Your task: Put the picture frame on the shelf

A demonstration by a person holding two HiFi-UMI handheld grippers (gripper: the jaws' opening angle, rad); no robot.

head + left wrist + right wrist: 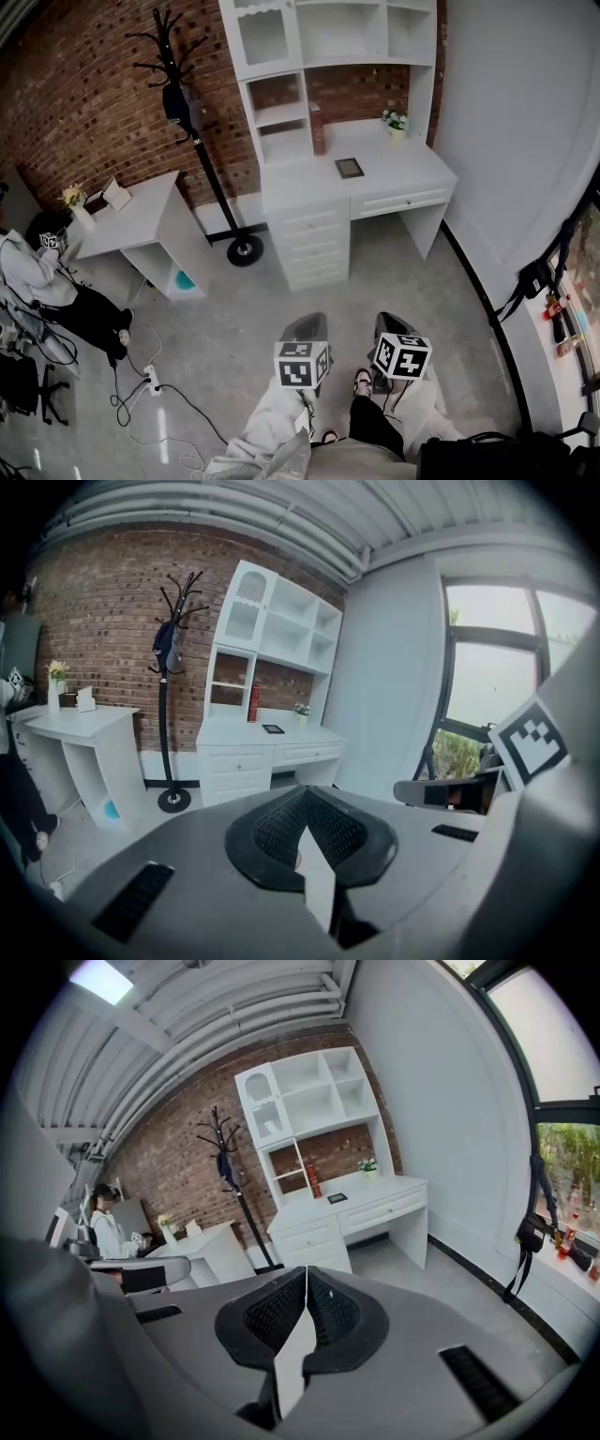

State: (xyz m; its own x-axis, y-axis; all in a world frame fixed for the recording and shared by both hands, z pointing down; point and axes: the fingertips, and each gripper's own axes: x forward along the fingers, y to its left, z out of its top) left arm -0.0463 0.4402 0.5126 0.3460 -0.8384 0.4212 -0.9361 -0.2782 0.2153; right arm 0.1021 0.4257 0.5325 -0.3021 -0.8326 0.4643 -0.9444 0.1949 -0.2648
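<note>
Standing well back from the desk (403, 174) where the picture frame (350, 168) lies flat, left gripper (305, 829) and right gripper (304, 1307) both pressed together, empty, I should approach squarely and spread one early.

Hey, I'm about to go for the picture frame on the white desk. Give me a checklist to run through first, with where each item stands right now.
1. Picture frame located: lying flat on the desk. Ok.
2. Left gripper free: jaws together, nothing between them. Ok.
3. Right gripper free: jaws together, nothing between them. Ok.
4. Jaws open for a grasp: both shut. Not ok.
5. Frame within reach: the desk stands across the floor from you. Not ok.
6. Room on the shelf unit: several open compartments look bare. Ok.
</note>
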